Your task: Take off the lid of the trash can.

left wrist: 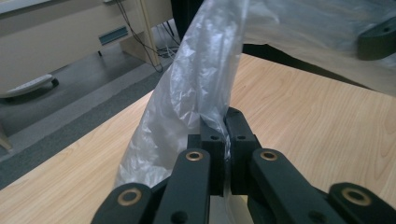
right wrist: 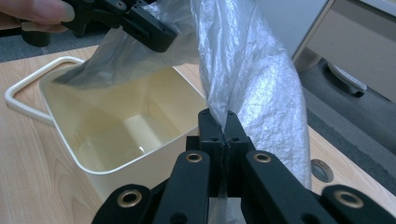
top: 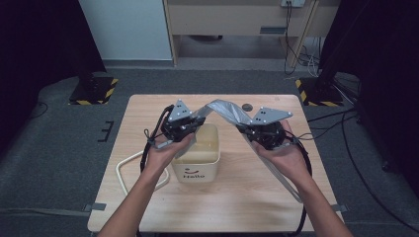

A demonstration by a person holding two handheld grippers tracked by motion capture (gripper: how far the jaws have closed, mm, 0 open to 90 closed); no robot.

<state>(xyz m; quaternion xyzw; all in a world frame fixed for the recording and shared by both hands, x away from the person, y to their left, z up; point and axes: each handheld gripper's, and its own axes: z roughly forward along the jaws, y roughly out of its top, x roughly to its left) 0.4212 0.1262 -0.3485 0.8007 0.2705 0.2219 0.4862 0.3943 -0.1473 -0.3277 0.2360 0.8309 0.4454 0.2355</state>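
Observation:
A clear, crinkled plastic bag (top: 225,109) stretches between my two grippers above a cream waste bin (top: 197,163) marked "Hello", which stands on the wooden table (top: 232,197). My left gripper (top: 190,127) is over the bin's far left rim. In the left gripper view it (left wrist: 227,126) is shut on an edge of the bag (left wrist: 196,84). To the right of the bin, my right gripper (top: 249,131) is shut on another edge of the bag (right wrist: 252,65); its jaws (right wrist: 224,123) meet on the film. The bin's inside (right wrist: 116,126) looks bare.
A white rectangular ring (top: 126,170) lies on the table against the bin's left side. A round cable grommet (top: 247,106) sits near the table's far edge. Beyond the table are grey carpet, a wooden desk (top: 237,17) and floor cables (top: 296,54).

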